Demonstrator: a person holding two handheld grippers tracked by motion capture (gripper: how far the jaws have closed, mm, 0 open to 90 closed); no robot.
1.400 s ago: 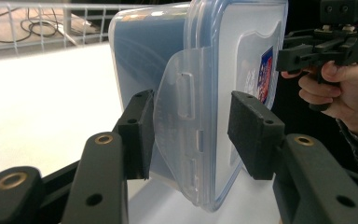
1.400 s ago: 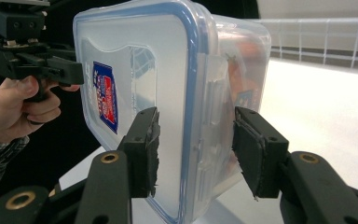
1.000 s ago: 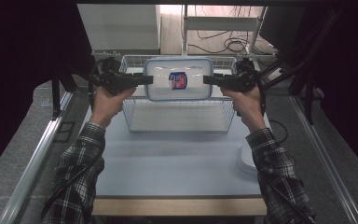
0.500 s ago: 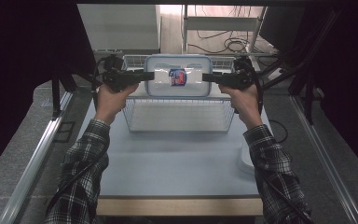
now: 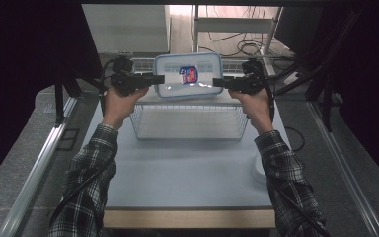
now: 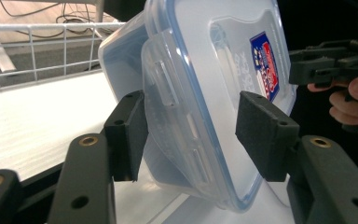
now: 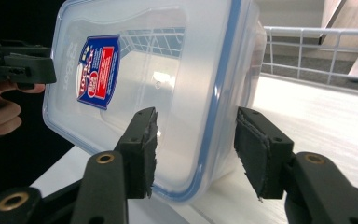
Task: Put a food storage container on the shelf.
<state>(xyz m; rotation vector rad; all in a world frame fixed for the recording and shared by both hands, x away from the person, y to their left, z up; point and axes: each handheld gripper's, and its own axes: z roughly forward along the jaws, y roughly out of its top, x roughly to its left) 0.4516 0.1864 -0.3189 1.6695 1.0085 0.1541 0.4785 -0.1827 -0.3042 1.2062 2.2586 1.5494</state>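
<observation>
In the high view, the lidded plastic container (image 5: 188, 75) stands tilted over the wire basket (image 5: 190, 121), between the left gripper (image 5: 154, 79) and right gripper (image 5: 217, 81). In the left gripper view, its jaws have just been opening and straddle the container's end (image 6: 186, 140), pads clear. In the right gripper view, the jaws flank the container's other end (image 7: 200, 116), with gaps visible.

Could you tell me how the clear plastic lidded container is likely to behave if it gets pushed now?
The clear plastic lidded container with the blue seal looks empty, so probably light. It stands tilted on one edge in the white wire basket, so it may tip. Its smooth walls could slip.
</observation>
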